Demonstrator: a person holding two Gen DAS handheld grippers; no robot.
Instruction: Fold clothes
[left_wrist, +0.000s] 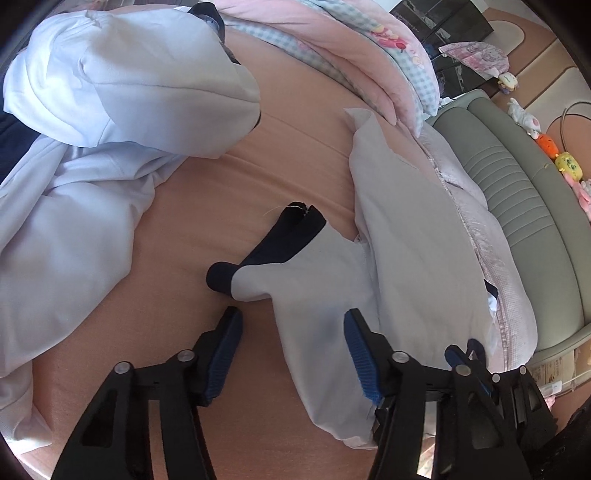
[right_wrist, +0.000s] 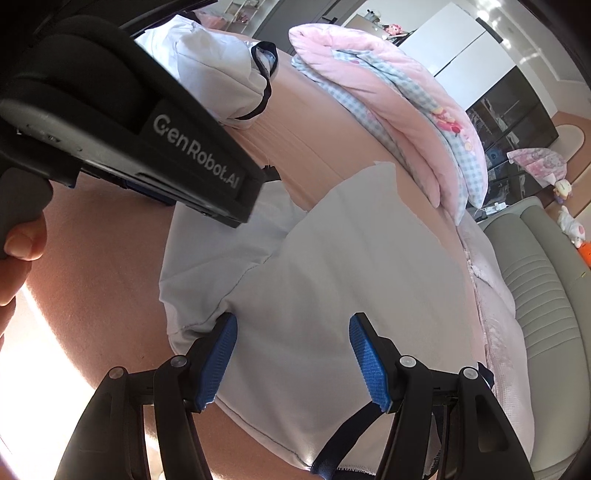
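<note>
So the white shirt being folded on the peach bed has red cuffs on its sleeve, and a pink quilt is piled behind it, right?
Not quite: the sleeve cuff is dark navy, not red, as the left wrist view shows. The rest holds: the white shirt lies on the peach bed, with a pink quilt piled behind it.

- The white shirt (right_wrist: 332, 280) is cut off by the lower edge of the right wrist view, and its sleeve end is covered there by the left gripper's housing (right_wrist: 155, 122).
- The hand (right_wrist: 18, 258) on that housing is seen only as a thumb and part of the palm (the rest is cut by the left edge).
- The pile of white clothes (left_wrist: 92, 147) is cut off at the left edge of the left wrist view.
- The small toys (left_wrist: 569, 166) on the headboard are too small to be told apart.
- The right gripper (left_wrist: 465, 354) is largely hidden behind the left gripper's finger (left_wrist: 364, 354).
</note>
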